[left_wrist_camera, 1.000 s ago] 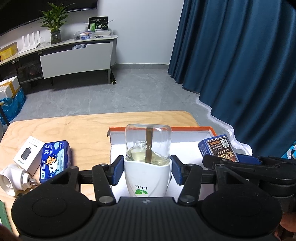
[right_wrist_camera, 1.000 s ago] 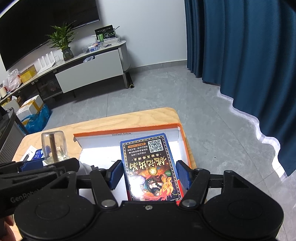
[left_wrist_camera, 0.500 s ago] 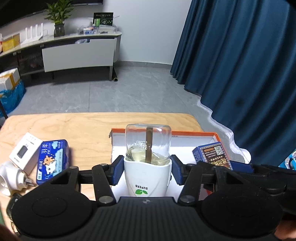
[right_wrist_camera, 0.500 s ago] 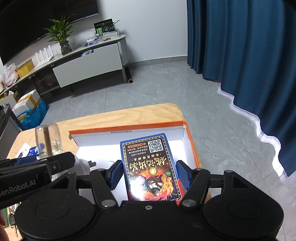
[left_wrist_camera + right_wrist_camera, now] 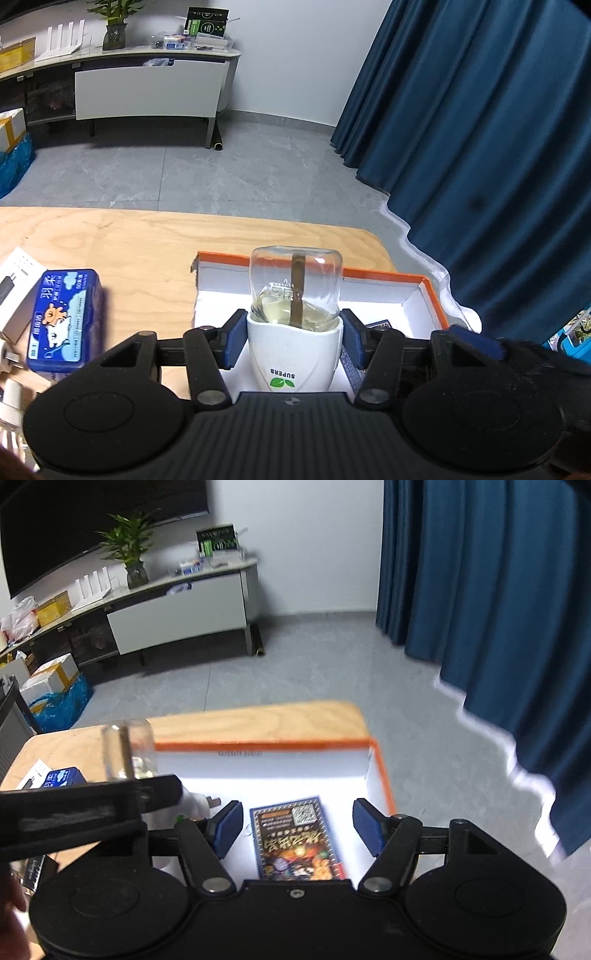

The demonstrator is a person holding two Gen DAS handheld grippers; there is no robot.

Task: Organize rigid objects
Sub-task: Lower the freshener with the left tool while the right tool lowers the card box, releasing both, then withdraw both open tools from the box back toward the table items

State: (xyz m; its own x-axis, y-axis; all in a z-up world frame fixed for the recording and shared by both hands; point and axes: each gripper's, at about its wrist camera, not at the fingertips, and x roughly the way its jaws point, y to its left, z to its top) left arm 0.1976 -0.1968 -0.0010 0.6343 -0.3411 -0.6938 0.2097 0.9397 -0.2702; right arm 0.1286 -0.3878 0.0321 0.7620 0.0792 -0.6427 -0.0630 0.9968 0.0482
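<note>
Left hand-held gripper clamps an air-freshener bottle above the orange-edged box on the desk, while right hand-held gripper jaws are opening off the blue book lying inside; lower the bottle upright beside the book.

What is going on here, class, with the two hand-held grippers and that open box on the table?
A person is sorting items into an orange-edged box on a wooden table. The left hand-held gripper is clamped on a white air freshener with a clear bottle, holding it over the box. The right hand-held gripper has its jaws opening around a blue book lying in the box, with gaps on both sides. A blue tissue pack waits on the table.
</note>
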